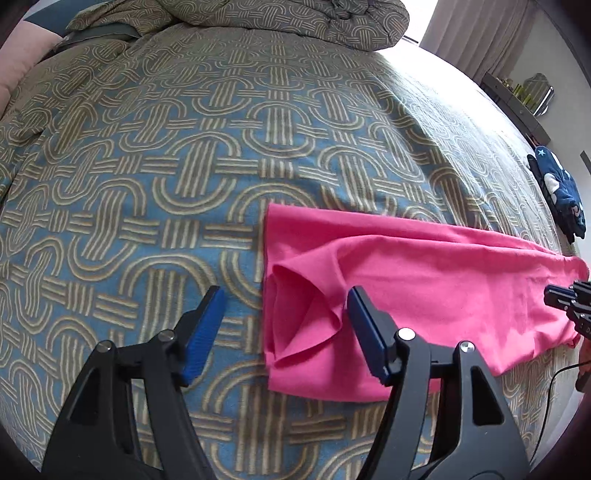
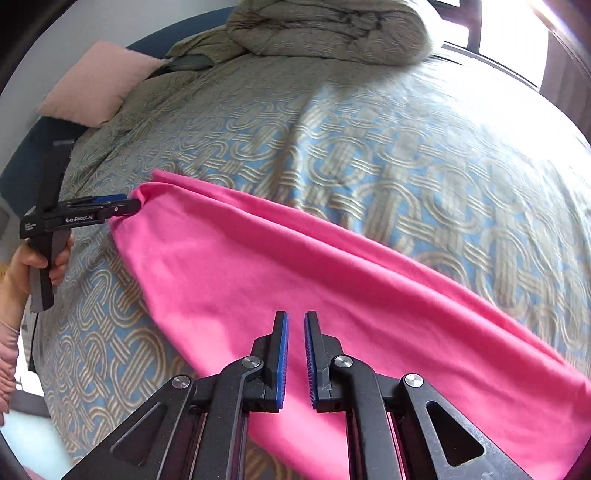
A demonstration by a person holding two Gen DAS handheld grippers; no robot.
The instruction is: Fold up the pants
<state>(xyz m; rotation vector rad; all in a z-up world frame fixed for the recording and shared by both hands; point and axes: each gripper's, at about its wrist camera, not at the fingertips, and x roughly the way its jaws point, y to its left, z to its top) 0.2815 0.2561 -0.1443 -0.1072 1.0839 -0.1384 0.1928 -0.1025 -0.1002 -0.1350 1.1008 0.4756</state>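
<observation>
Left claw [image 1: 284, 299] stands spread wide over the near end of the pink pants [image 1: 424, 280], one finger on either side of the hem, gripping nothing. The pants lie lengthwise on the patterned bedspread [image 1: 184, 155]. Right claw [image 2: 296, 321] hovers above them, narrowly parted, empty.

Pink pants [image 2: 295, 280] soft matt cloth; bedspread [image 1: 184, 166] woven cloth w/ raised pattern.

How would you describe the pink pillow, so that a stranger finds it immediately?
Start from the large bed with the blue and beige patterned cover. At its head, left of the bunched-up quilt, the pale pink pillow leans against a dark headboard. It is plain and much paler than the bright pink pants spread nearer the camera.
</observation>
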